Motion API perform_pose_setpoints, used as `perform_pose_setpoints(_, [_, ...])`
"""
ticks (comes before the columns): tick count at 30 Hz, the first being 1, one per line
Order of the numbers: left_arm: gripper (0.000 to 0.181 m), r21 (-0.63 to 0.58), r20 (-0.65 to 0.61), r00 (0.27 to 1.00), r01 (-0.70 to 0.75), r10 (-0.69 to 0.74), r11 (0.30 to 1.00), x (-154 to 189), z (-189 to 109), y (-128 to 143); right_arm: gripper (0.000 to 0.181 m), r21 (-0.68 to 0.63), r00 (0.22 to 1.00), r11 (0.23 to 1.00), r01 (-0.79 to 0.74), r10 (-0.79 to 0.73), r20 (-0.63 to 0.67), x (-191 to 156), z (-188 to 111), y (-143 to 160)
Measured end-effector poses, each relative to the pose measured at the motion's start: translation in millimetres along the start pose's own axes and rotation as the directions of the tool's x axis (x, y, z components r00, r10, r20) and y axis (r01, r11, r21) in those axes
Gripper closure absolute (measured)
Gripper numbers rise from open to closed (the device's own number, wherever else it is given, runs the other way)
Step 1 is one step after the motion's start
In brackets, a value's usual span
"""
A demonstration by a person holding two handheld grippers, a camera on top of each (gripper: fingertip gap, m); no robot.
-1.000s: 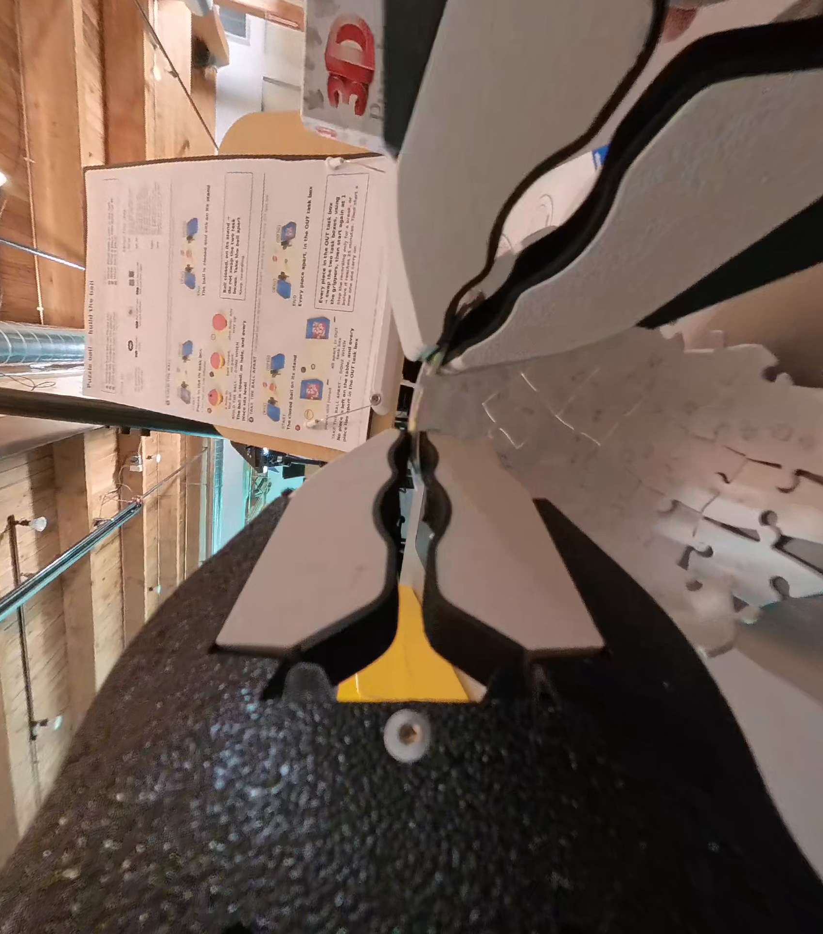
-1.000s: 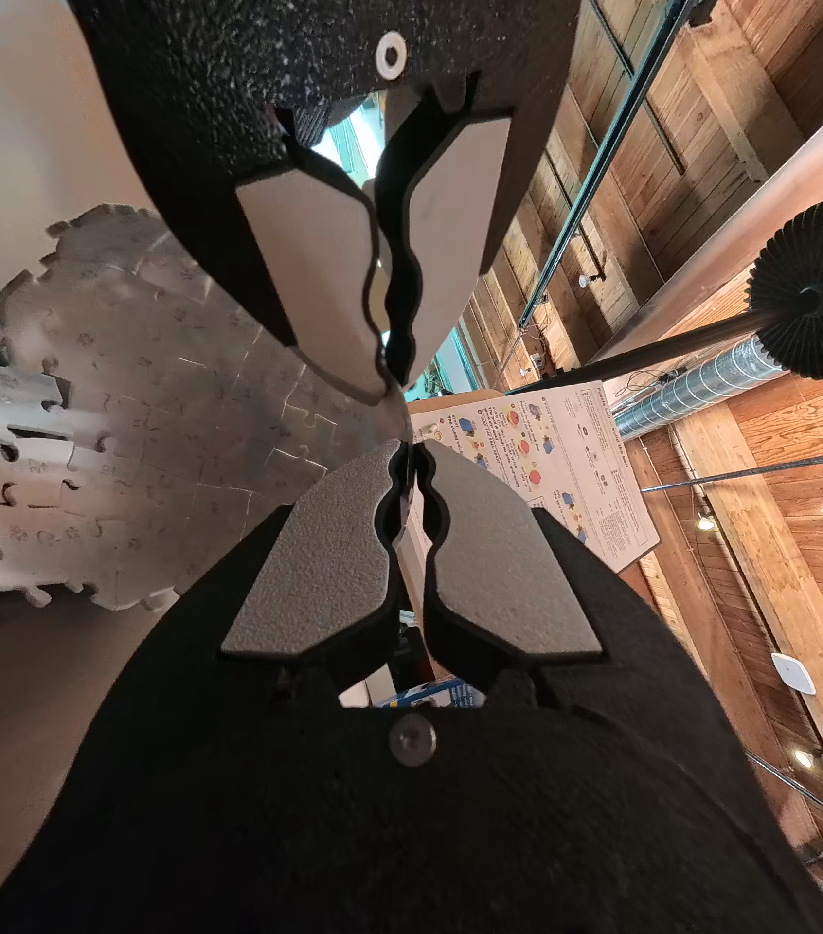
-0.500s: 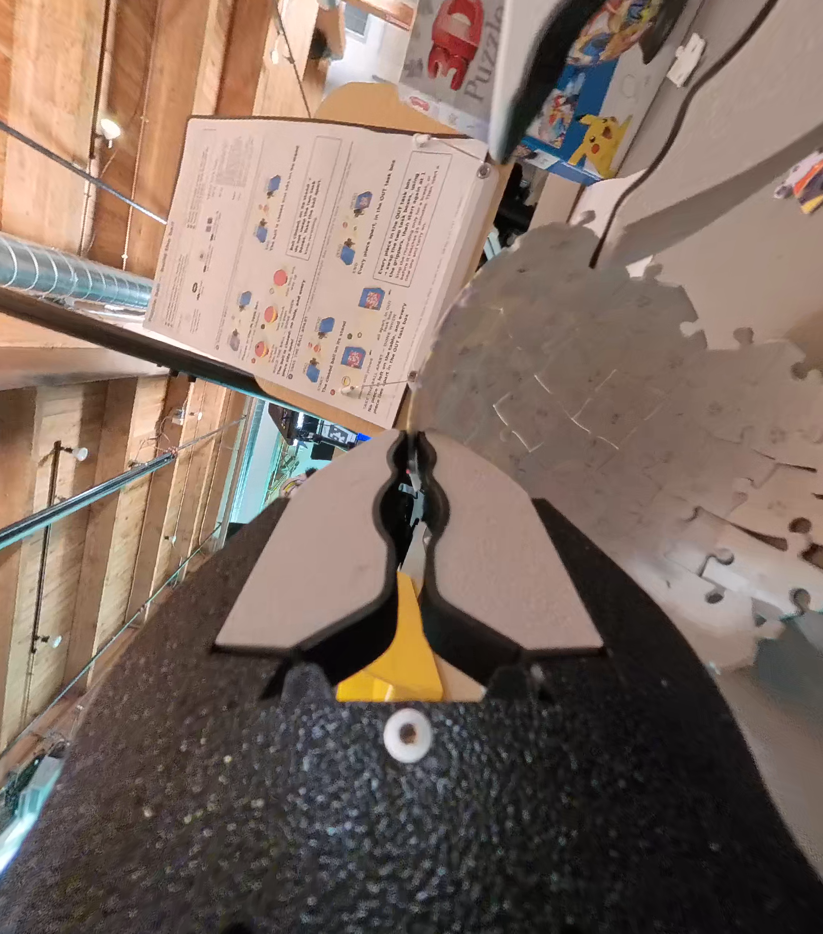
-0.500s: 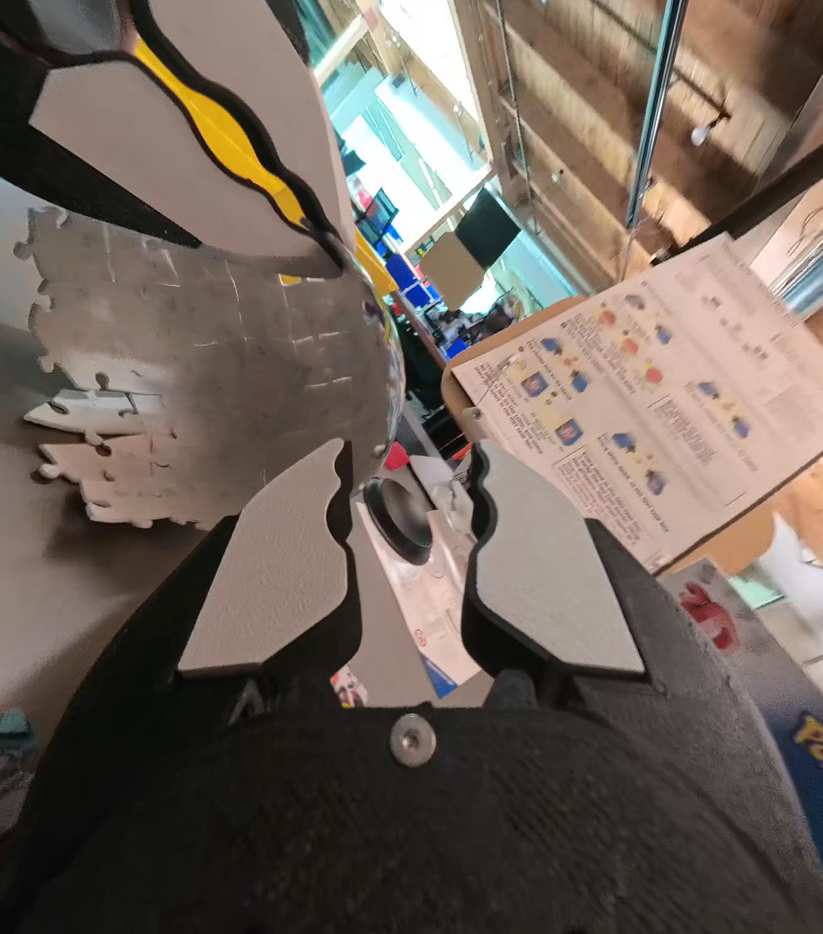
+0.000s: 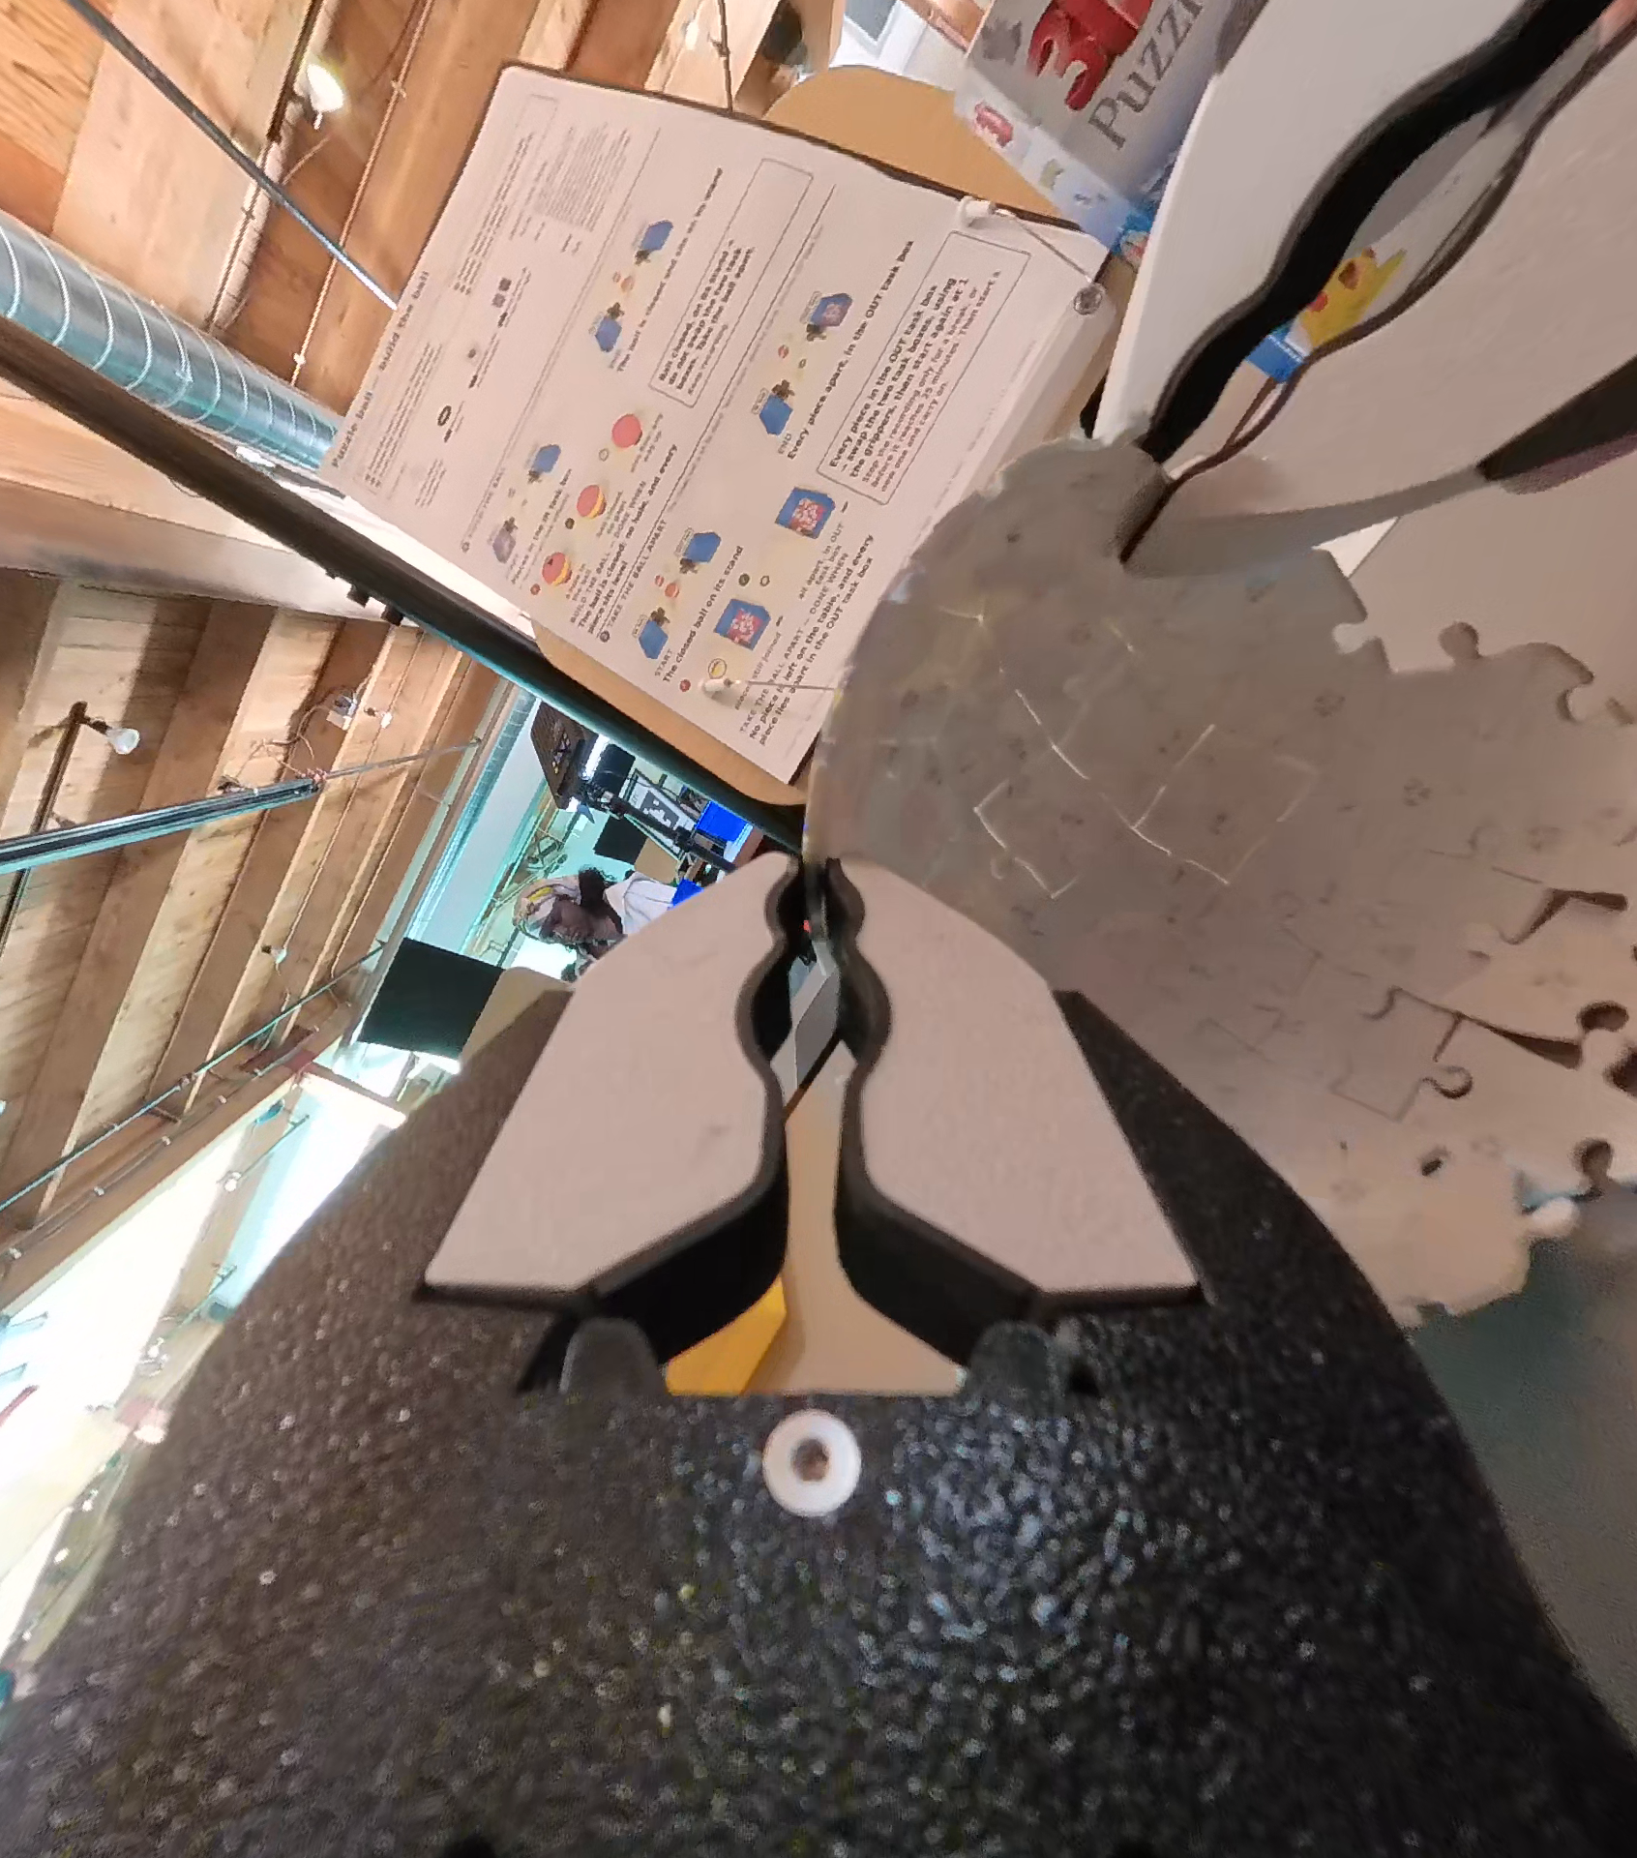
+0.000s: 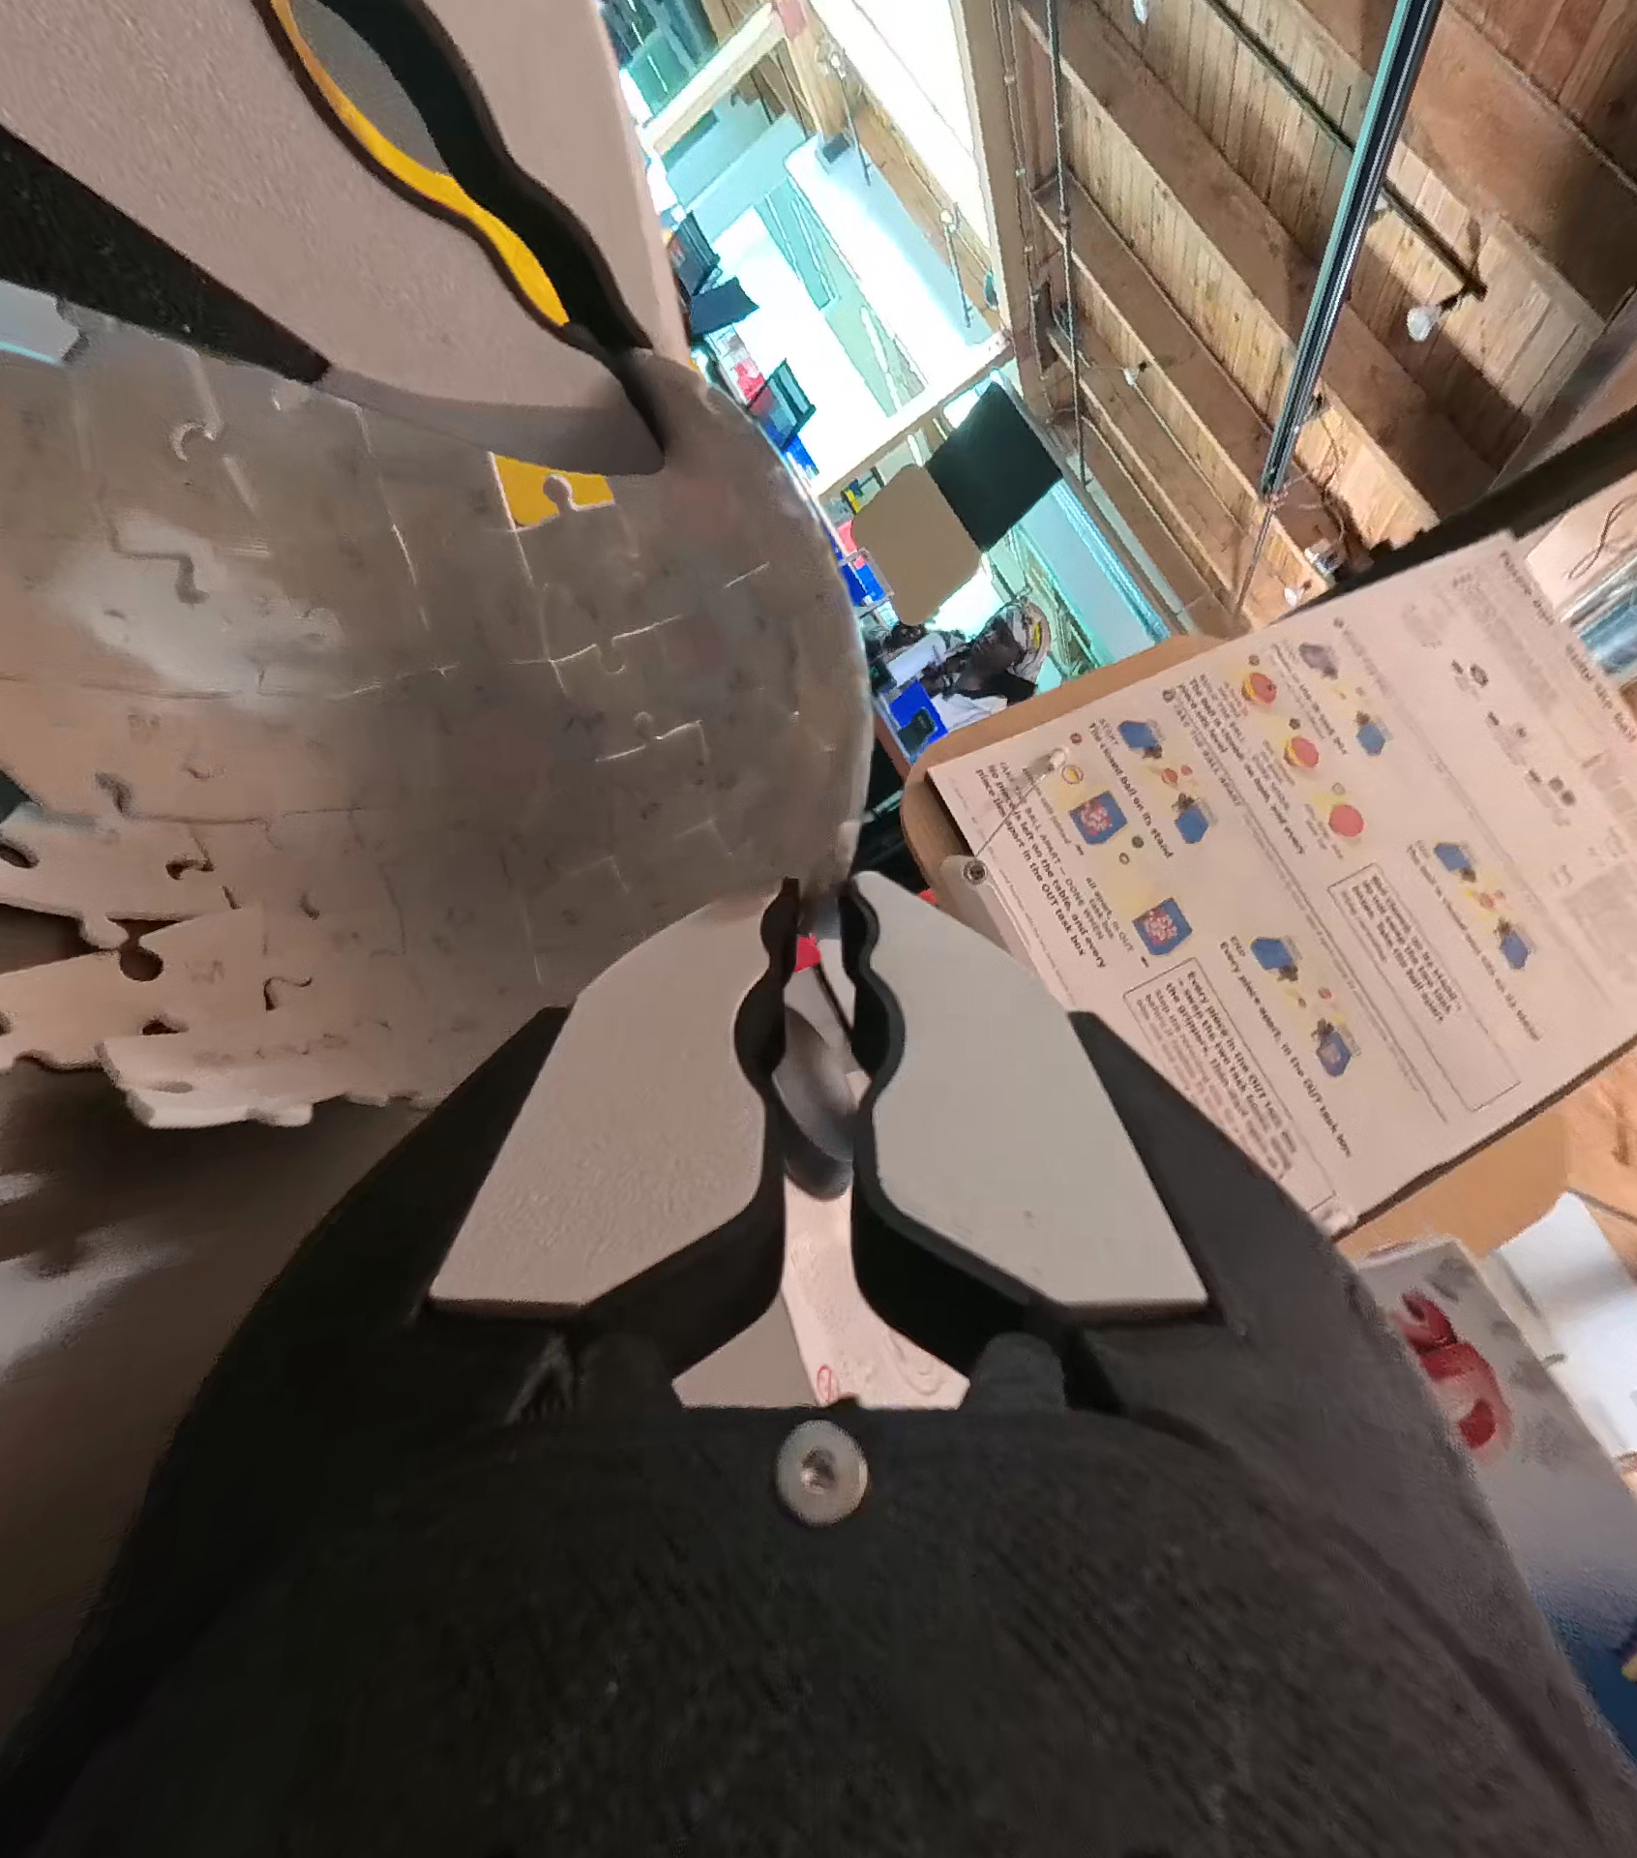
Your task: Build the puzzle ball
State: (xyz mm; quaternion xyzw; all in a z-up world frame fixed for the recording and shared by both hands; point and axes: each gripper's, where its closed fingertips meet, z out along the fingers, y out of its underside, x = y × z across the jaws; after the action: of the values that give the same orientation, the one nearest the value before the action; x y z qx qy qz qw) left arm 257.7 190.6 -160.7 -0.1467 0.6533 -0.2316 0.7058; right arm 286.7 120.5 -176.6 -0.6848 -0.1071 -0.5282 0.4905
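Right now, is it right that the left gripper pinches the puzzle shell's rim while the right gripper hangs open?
Not quite: the right gripper is shut on the rim of the puzzle shell too, as the left wrist view shows. The left gripper pinches it.

My left black, grainy-surfaced hand-held gripper has a speckled body and two flat pale-grey fingers edged in black, their inner edges cut in a wavy line. A white-ringed screw sits in the middle just behind them. My right black hand-held gripper is built alike: pale-grey wavy-edged fingers in black rims, with a silver-grey screw set in its finer-textured dark body.
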Motion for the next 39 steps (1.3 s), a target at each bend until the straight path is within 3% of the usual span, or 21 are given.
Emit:
perform_pose_setpoints(9, [0.174, -0.029, -0.015, 0.999, 0.047, -0.047, 0.999, 3, 1, 14, 0.176, 0.018, 0.968, 0.976, 0.216, -0.211, -0.138, 15, 10, -14])
perform_pose_setpoints(18, [0.156, -0.044, -0.082, 0.987, 0.136, -0.139, 0.990, 11, -3, 10, 0.177, -0.039, 0.967, 0.981, 0.188, -0.192, -0.167, 16, 5, -5])
perform_pose_setpoints(21, [0.152, -0.068, -0.077, 0.967, 0.236, -0.241, 0.969, 11, -13, 3, 0.177, -0.068, 0.965, 0.983, 0.170, -0.180, -0.192, 19, 1, -3])
perform_pose_setpoints(24, [0.158, -0.079, -0.197, 0.934, 0.289, -0.299, 0.954, 32, -29, -15, 0.177, -0.108, 0.965, 0.985, 0.133, -0.153, -0.213, 24, 2, 6])
perform_pose_setpoints(26, [0.163, -0.154, -0.340, 0.874, 0.312, -0.347, 0.937, 60, -39, -24, 0.177, -0.132, 0.965, 0.986, 0.098, -0.127, -0.230, 29, 3, 13])
perform_pose_setpoints(30, [0.164, -0.345, -0.451, 0.772, 0.313, -0.449, 0.885, 96, -47, -23, 0.178, -0.151, 0.964, 0.988, 0.044, -0.082, -0.253, 35, 1, 23])
perform_pose_setpoints(34, [0.161, -0.436, -0.437, 0.772, 0.268, -0.462, 0.859, 102, -38, -8, 0.178, -0.166, 0.963, 0.986, 0.031, -0.074, -0.259, 37, -3, 28])
perform_pose_setpoints(39, [0.161, -0.602, -0.355, 0.687, 0.350, -0.633, 0.718, 101, -33, 20, 0.178, -0.186, 0.962, 0.982, 0.036, -0.085, -0.260, 36, -8, 30])
